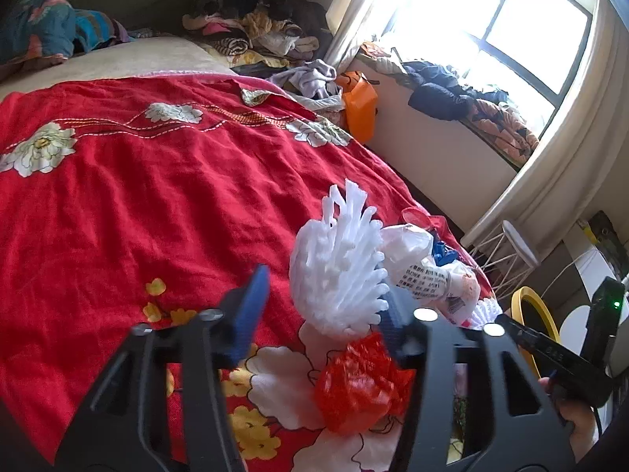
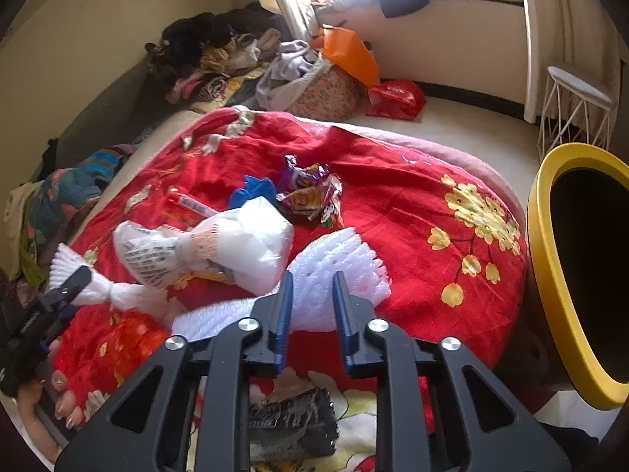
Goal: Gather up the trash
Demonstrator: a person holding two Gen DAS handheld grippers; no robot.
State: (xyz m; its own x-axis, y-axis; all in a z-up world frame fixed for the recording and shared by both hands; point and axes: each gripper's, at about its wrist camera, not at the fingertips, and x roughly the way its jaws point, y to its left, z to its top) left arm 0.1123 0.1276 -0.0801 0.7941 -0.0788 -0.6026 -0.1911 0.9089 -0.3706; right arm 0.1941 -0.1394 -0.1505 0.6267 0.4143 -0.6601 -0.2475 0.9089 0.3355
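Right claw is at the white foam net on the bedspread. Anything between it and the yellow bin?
Nothing visible. The right claw sits open over the white foam net, and the stretch of red bedspread toward the yellow-rimmed bin is bare. The snack wrappers and white plastic bag lie off to the other side.

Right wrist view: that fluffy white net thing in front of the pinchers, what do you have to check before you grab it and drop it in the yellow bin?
1. Right gripper jaws apart: ok.
2. Foam net lined up just ahead of its fingertips: ok.
3. Net pinched: not ok, the jaws are not closed on it.
4. Clear plastic bag out of the pinch: cannot tell, it lies close on the left.
5. Yellow bin mouth unblocked: ok, it is beside the bed on the right.
6. Left gripper out of the way: ok, it is open at a second foam net, far to the left.
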